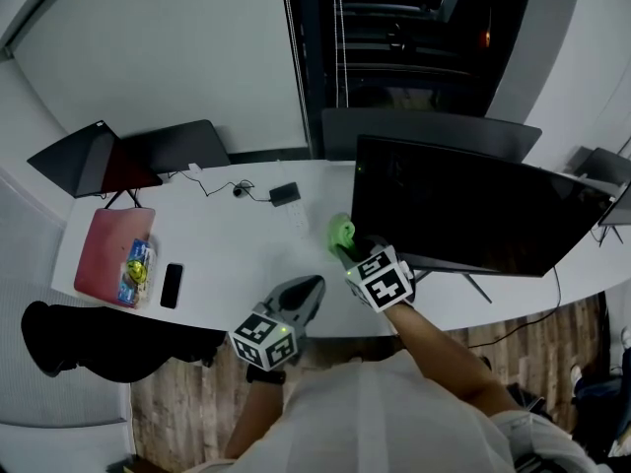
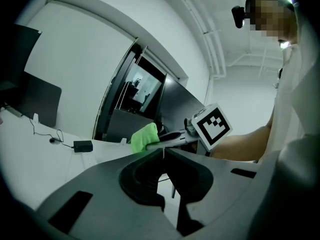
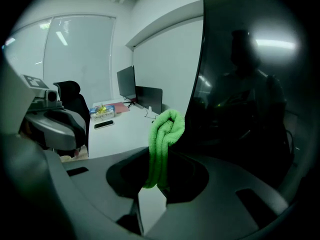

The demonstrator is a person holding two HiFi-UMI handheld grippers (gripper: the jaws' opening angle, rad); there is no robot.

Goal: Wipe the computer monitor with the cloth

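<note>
**Right tool (image 3: 155, 184) clamped on the green cloth (image 3: 165, 134) at the monitor's (image 1: 473, 205) corner**

The right tool's jaws are pressed together on the lower end of the cloth. The cloth is bunched into a folded roll that stands up out of the jaws, its looped top leaning toward the dark screen. In the head view the cloth sits just at the monitor's lower left corner, above the white surface (image 1: 237, 264). Whether it touches the glass cannot be told. The screen is off and shows only dim reflections.

The left tool (image 2: 162, 151) has its jaws together with nothing between them. It hangs over the near edge of the surface, just left of the right tool and pointing toward it.

Further left on the surface lies a black phone (image 1: 172, 285). Beside it is a flat red case (image 1: 108, 239) with a colourful packet (image 1: 137, 269) on top. Toward the back a small black power brick (image 1: 285, 193) lies with its cable (image 1: 212, 187) trailing left. A second dark screen (image 1: 89, 161) stands at the far left corner, and a black office chair (image 1: 89, 338) sits below the surface's left end.
</note>
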